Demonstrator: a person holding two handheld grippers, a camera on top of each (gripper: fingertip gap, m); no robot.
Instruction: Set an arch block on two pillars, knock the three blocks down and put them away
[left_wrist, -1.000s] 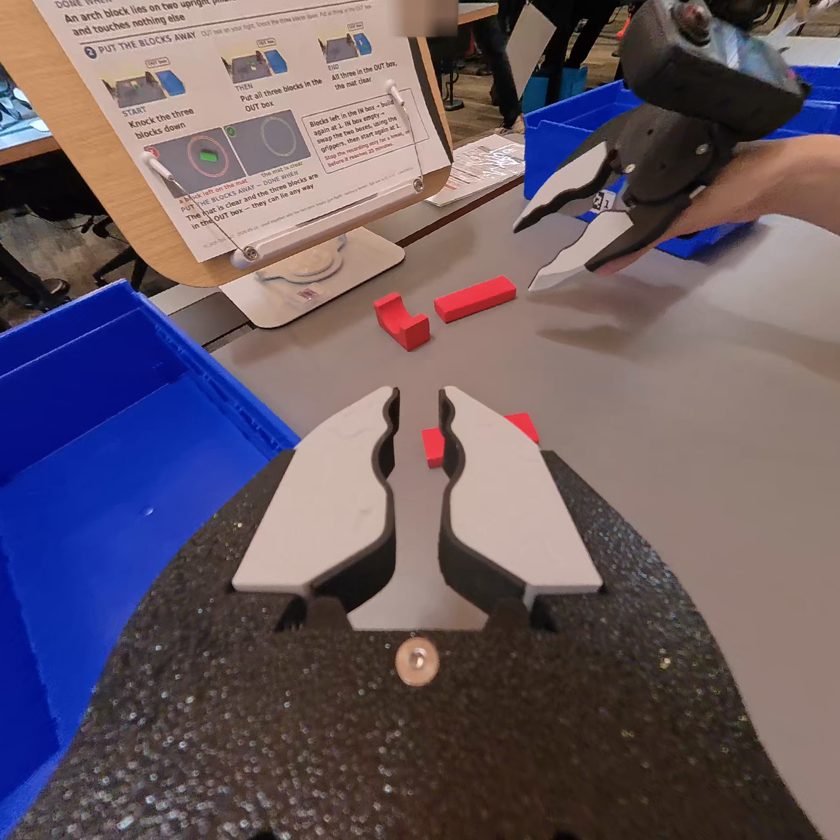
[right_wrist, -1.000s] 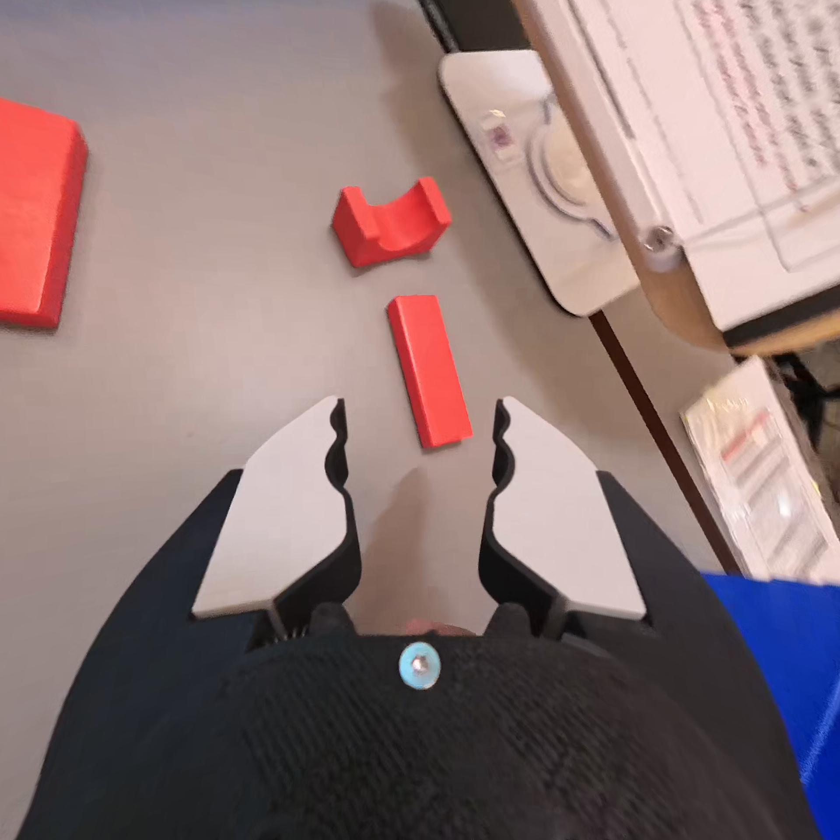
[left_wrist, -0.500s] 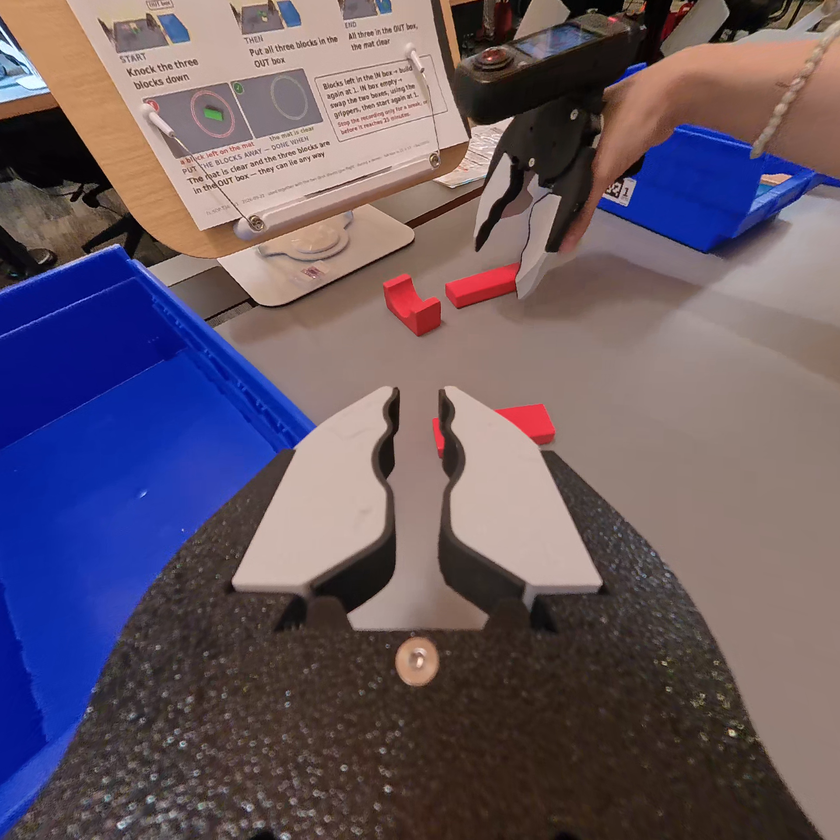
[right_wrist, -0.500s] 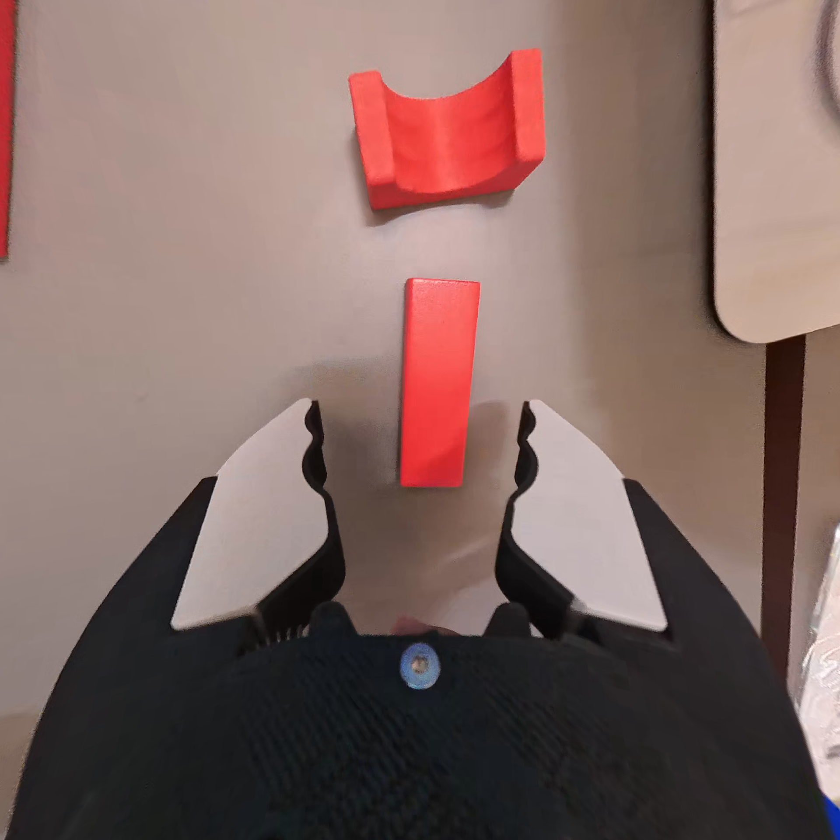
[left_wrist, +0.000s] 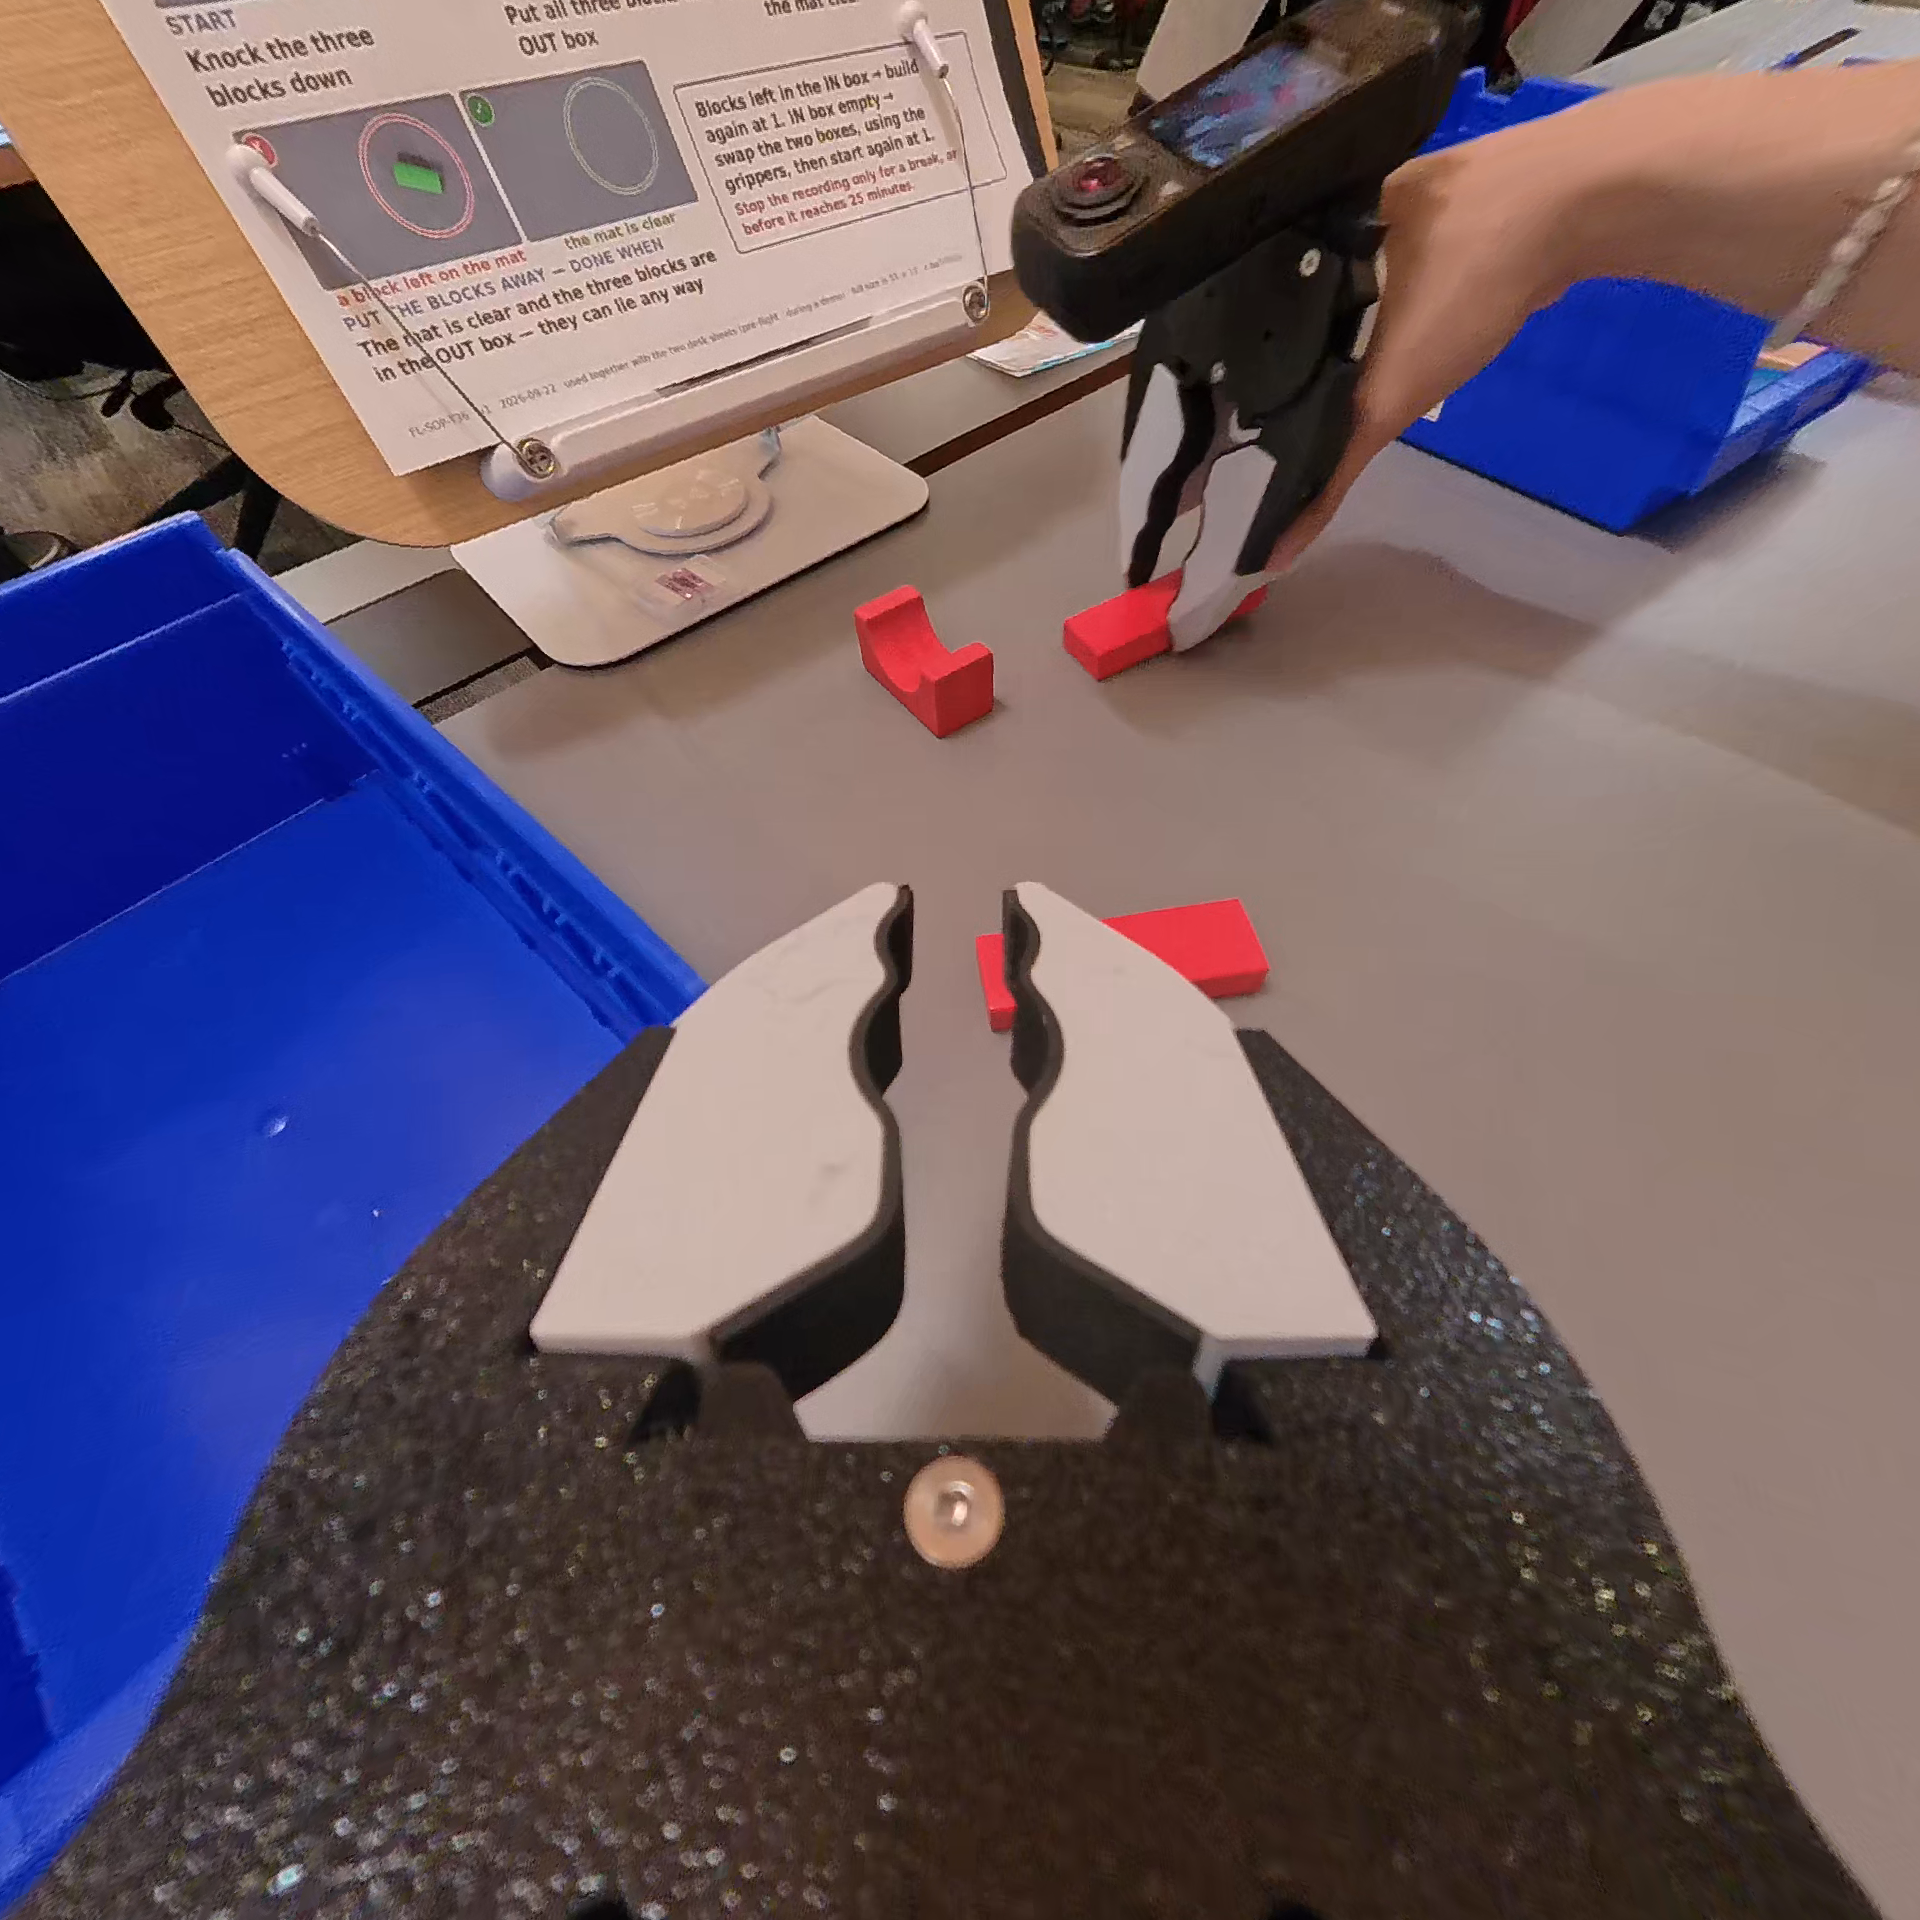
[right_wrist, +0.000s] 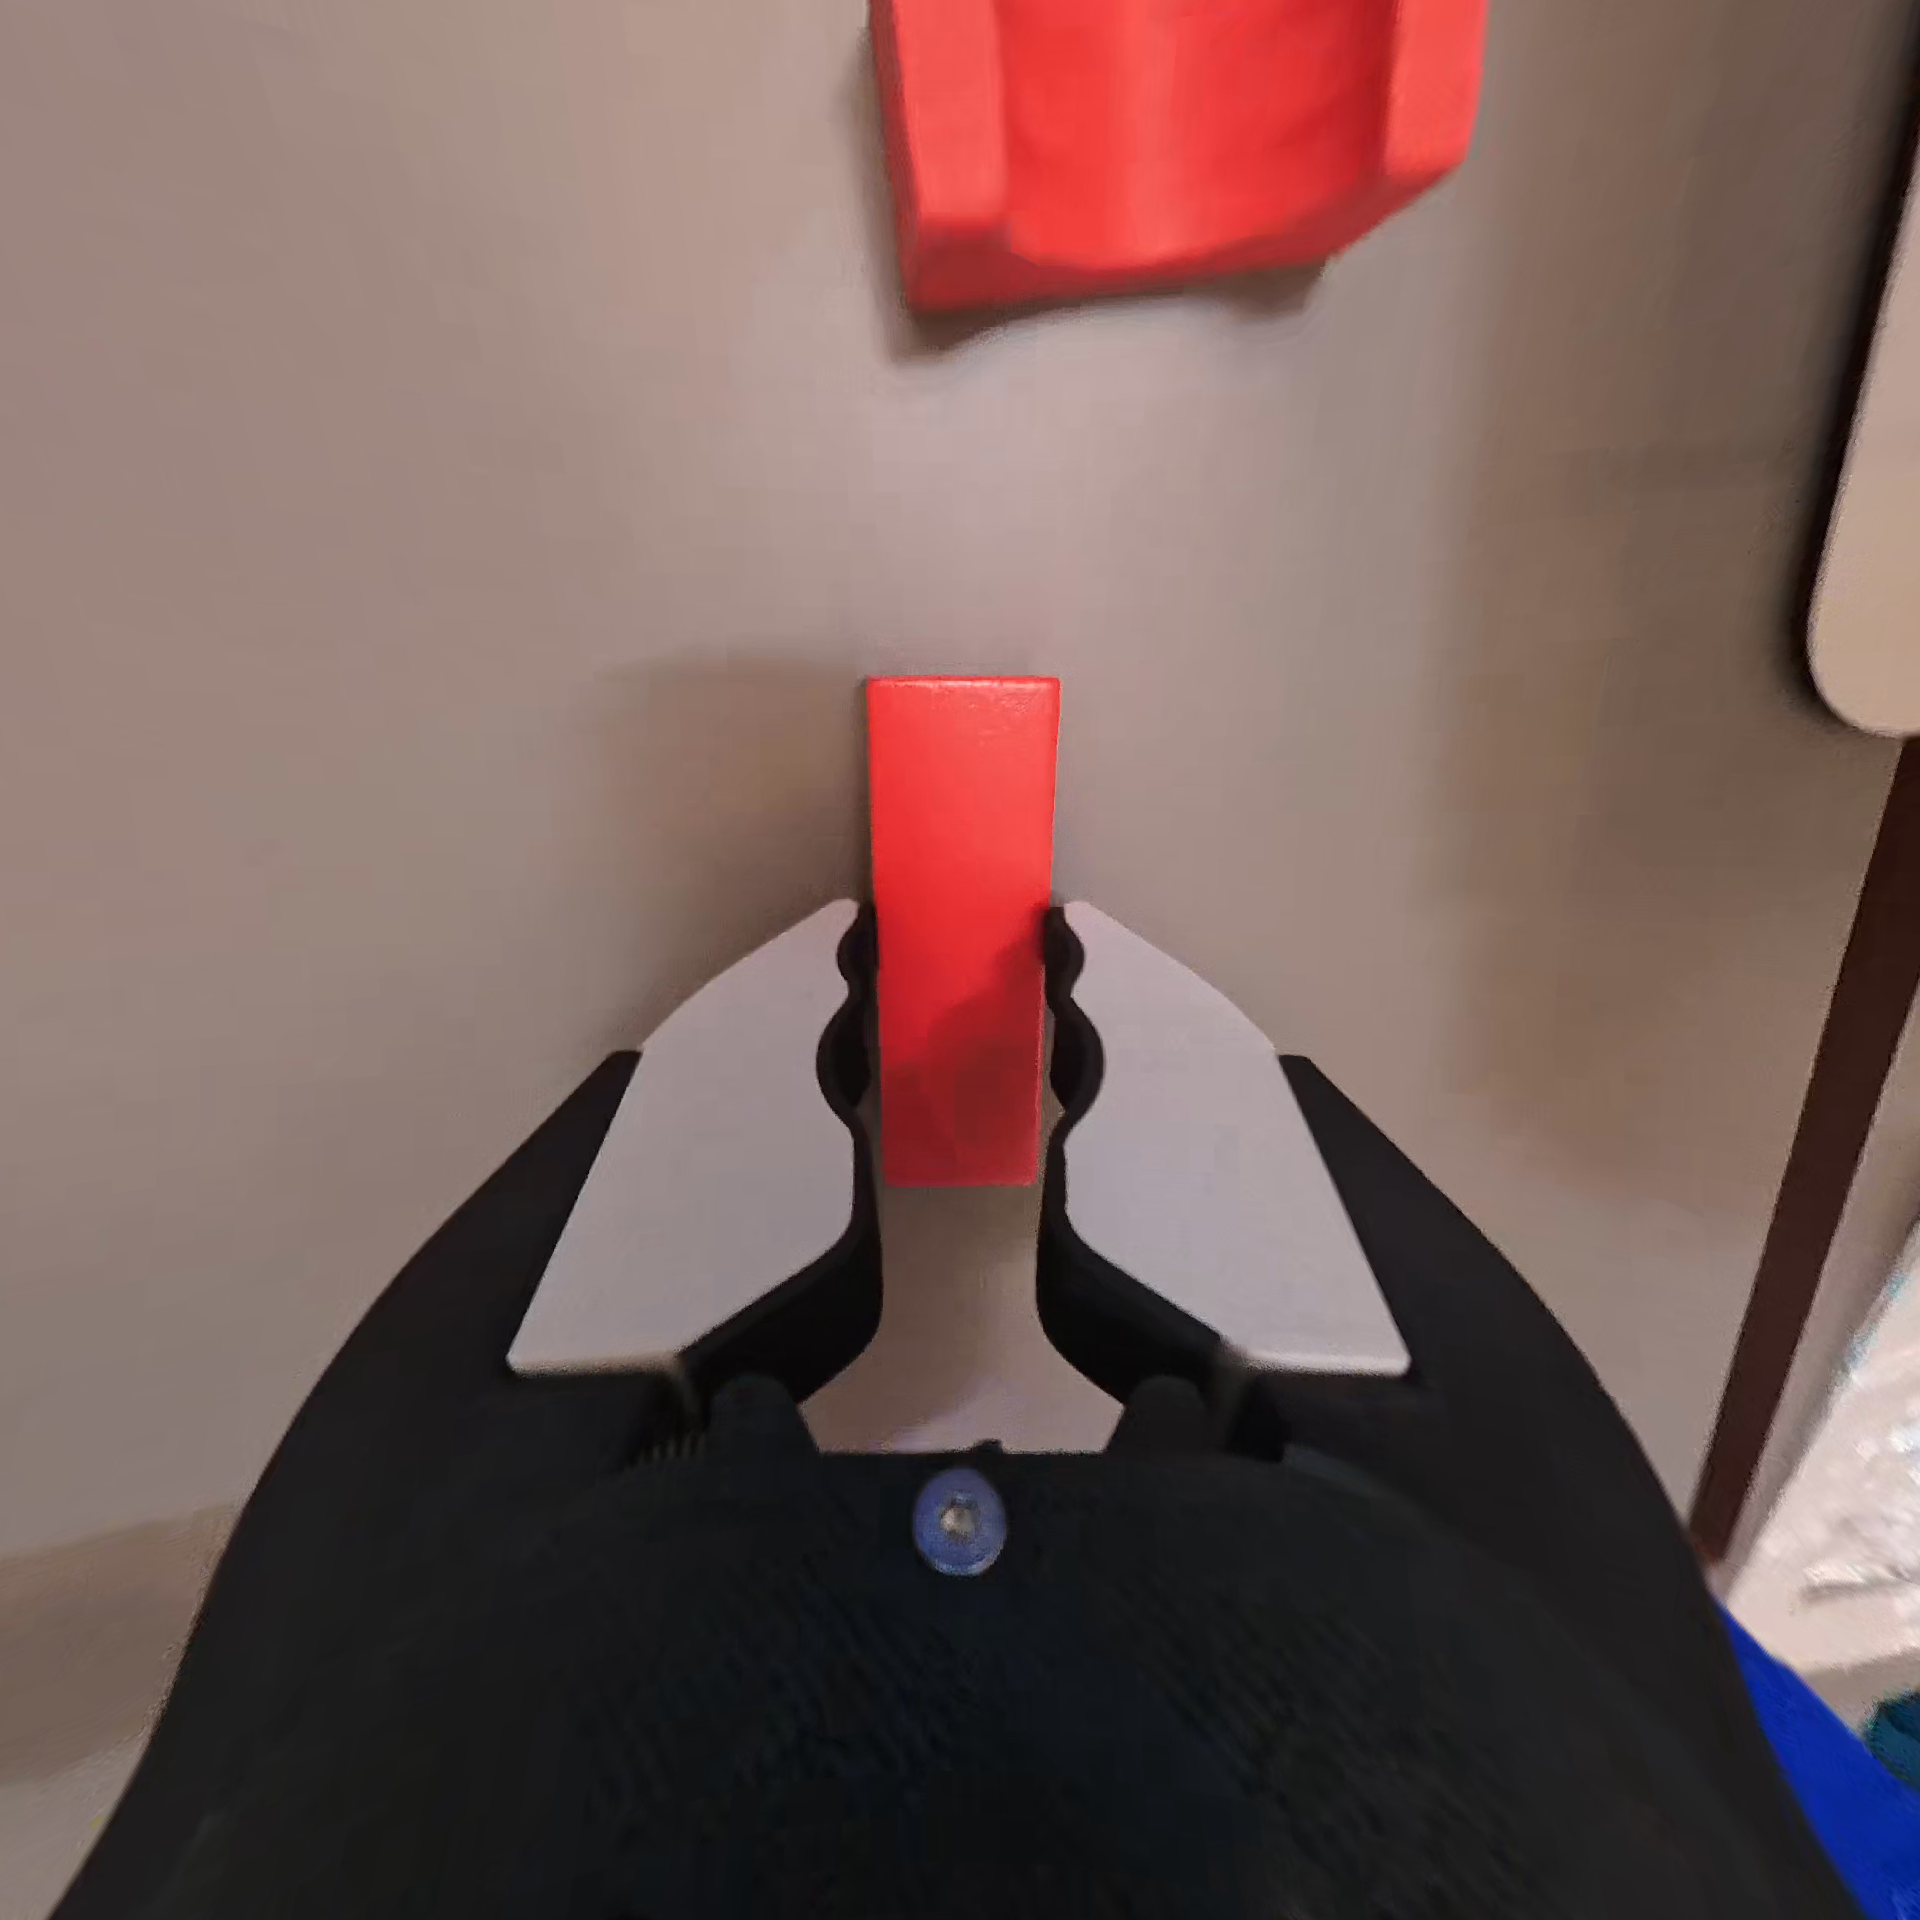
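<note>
Item 1, right hand-held gripper: I have it pointing down at the grey table, jaws drawn in against the two long sides of a flat red rectangular block. The block lies flat, its near half between the fingers, its far half sticking out beyond the tips. The left wrist view shows the same hold, fingertips down at the table surface.

Item 2, red arch block: on its side just beyond the held block, not touching it.

Item 3, left hand-held gripper: narrowly parted, holding nothing, hovering beside a second flat red block.

Item 4, blue bin: at the left gripper's left.

Handling note: I judge the grip sits toward one end, so squeeze evenly and keep the block level to stop it pivoting.
</note>
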